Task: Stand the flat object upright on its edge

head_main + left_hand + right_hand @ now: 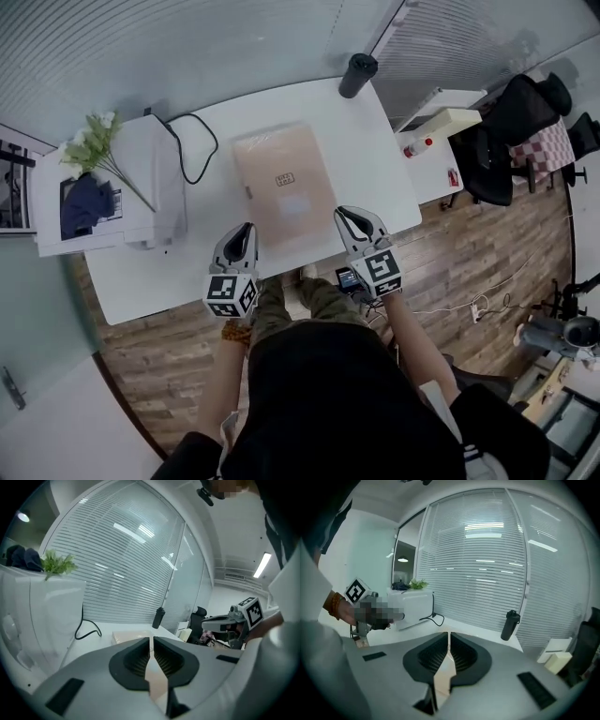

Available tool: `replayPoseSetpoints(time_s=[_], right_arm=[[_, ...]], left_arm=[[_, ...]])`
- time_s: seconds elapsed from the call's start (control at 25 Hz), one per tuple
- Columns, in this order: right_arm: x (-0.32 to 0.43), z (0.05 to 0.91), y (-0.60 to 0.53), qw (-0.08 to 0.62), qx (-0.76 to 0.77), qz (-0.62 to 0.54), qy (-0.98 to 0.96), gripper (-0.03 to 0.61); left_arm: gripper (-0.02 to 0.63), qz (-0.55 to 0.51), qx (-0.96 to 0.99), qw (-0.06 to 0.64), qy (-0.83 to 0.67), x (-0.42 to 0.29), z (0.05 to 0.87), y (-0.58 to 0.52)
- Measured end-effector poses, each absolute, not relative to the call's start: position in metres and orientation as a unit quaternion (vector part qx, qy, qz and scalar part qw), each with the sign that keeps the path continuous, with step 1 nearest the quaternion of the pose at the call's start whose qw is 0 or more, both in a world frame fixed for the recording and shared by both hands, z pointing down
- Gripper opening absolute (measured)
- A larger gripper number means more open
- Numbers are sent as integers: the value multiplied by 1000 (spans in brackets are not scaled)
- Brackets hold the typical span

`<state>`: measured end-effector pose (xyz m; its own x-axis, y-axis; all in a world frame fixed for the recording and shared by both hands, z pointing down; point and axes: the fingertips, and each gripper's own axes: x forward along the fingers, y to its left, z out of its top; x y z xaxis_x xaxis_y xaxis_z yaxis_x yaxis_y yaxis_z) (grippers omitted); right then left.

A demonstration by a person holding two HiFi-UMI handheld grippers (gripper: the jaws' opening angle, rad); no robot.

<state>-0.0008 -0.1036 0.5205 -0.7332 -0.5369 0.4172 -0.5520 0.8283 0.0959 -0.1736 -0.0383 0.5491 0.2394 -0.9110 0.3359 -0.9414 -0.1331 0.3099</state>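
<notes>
A flat tan cardboard box [283,183] lies face up in the middle of the white table [370,141], its near edge close to the table's front. My left gripper [247,228] hovers at the box's near left corner, and my right gripper [342,214] hovers at its near right corner. Both have their jaws shut with nothing held. In the left gripper view the left gripper [151,641] points over the table, with the box [131,636] lying just beyond it. In the right gripper view the right gripper [448,639] is shut too.
A black bottle [357,74] stands at the table's far edge. A white machine [141,187] with a black cable [192,150] and a bunch of flowers [94,141] fills the table's left side. A black office chair [525,122] stands at the right.
</notes>
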Motion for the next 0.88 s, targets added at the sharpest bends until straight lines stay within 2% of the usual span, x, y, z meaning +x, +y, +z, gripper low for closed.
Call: replayPoseSetpoints(time_s=[0.08, 0.12, 0.16, 0.36, 0.6, 0.64, 0.68, 0.72, 0.88], right_arm=[[-5, 528, -112, 220, 287, 29, -932, 9], [-5, 532, -116, 221, 286, 33, -932, 9], [-4, 537, -122, 224, 286, 37, -931, 9], [0, 570, -146, 248, 265, 64, -930, 9], [12, 630, -152, 303, 228, 112, -919, 18], [15, 640, -153, 310, 228, 127, -914, 46], [17, 650, -154, 315, 227, 145, -910, 123], [18, 659, -154, 319, 225, 165, -906, 174], [19, 688, -157, 328, 214, 243, -887, 199]], left_arm=[[36, 29, 748, 271, -605, -179, 563, -42], [108, 28, 745, 293, -598, -179, 571, -42], [147, 28, 741, 313, -593, -179, 578, -42], [170, 41, 717, 351, -600, -178, 602, -46], [242, 39, 683, 405, -607, -176, 633, -50], [252, 44, 679, 412, -606, -175, 638, -49], [258, 49, 677, 418, -604, -174, 643, -49], [259, 53, 675, 425, -601, -173, 648, -49], [269, 57, 666, 451, -591, -168, 670, -49]])
